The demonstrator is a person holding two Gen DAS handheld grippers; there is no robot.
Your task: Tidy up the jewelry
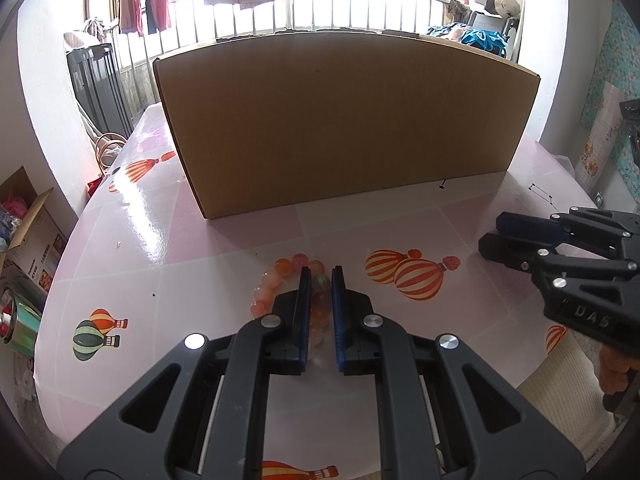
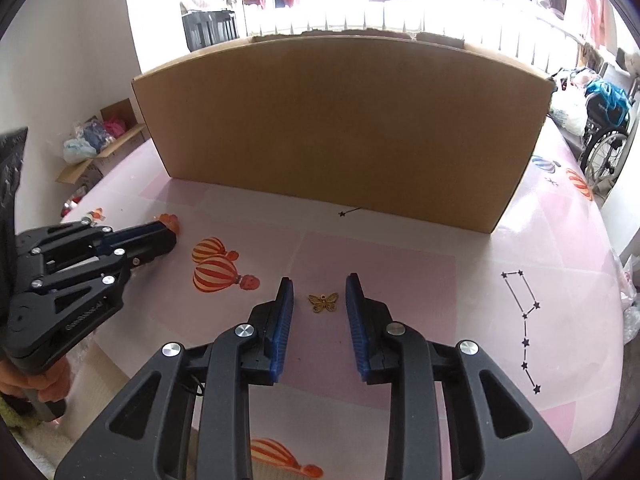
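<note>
An orange and pink bead bracelet [image 1: 280,280] lies on the pink tablecloth. My left gripper [image 1: 321,276] has its blue pads close together around the bracelet's right side, beads showing between them. In the right wrist view the left gripper [image 2: 170,236] covers the bracelet, with a few beads [image 2: 170,221] showing at its tip. A small gold butterfly charm [image 2: 324,302] lies on the cloth between the open fingers of my right gripper [image 2: 319,284]. The right gripper [image 1: 490,234] also shows at the right edge of the left wrist view.
A large brown cardboard box [image 1: 344,120] stands on the table just beyond both grippers, also in the right wrist view [image 2: 344,128]. The tablecloth [image 1: 224,240] has balloon prints. The table's left edge [image 1: 68,240] drops to boxes on the floor.
</note>
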